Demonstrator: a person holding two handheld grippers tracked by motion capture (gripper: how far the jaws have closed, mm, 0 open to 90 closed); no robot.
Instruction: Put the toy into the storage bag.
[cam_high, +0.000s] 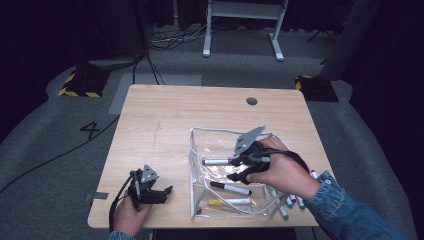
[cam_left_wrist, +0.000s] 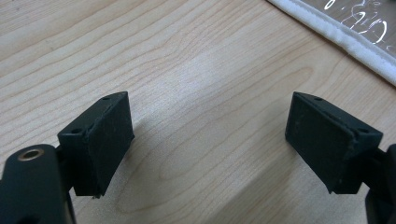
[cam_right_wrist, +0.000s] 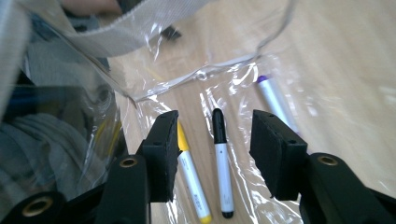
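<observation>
A clear plastic pouch (cam_high: 196, 150) with white trim lies open on the wooden table (cam_high: 165, 115). Inside it lie a purple-capped marker (cam_high: 216, 161), a black-capped marker (cam_high: 231, 188) and a yellow marker (cam_high: 232, 202). My right gripper (cam_high: 232, 169) hovers inside the pouch mouth, jaws open and empty. In the right gripper view (cam_right_wrist: 212, 135) the black marker (cam_right_wrist: 222, 158) lies on the pouch floor below the gap, with the yellow marker (cam_right_wrist: 189, 172) to its left and the purple marker (cam_right_wrist: 275, 100) to its right. My left gripper (cam_high: 162, 192) rests open near the front left edge, empty over bare wood (cam_left_wrist: 208, 135).
Several loose markers (cam_high: 287, 202) lie on the table just right of the pouch, under the right forearm. The pouch's white edge (cam_left_wrist: 345, 42) sits ahead of the left gripper. A cable hole (cam_high: 251, 101) is at the table's back right. Cables run over the floor behind.
</observation>
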